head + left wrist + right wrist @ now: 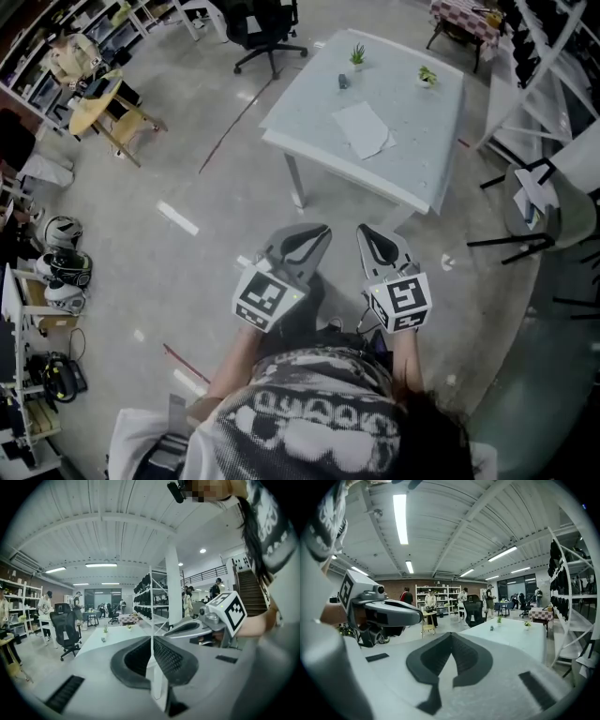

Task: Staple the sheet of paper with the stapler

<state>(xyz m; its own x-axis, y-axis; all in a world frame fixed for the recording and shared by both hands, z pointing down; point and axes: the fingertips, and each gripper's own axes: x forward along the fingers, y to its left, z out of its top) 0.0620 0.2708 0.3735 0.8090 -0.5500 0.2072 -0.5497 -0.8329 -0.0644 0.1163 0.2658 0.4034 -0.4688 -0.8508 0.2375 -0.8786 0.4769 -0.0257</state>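
Note:
A white sheet of paper (pixel 361 128) lies on the pale table (pixel 422 178) ahead of me. Beyond it sits a small dark object (pixel 344 82), likely the stapler, also visible as a speck (pixel 491 628) in the right gripper view. My left gripper (pixel 317 232) and right gripper (pixel 367 232) are held side by side over the floor, well short of the table's near edge. Both point toward it. The left gripper (pixel 152 637) has its jaws together with nothing between them. The right gripper (pixel 451 634) is likewise shut and holds nothing.
Two small potted plants (pixel 357 54) (pixel 427 75) stand at the table's far side. A black office chair (pixel 267 28) is behind the table, a wooden stool (pixel 108 108) at the left, a grey chair (pixel 544 202) and shelving (pixel 553 56) at the right. Helmets (pixel 61 262) lie at the left.

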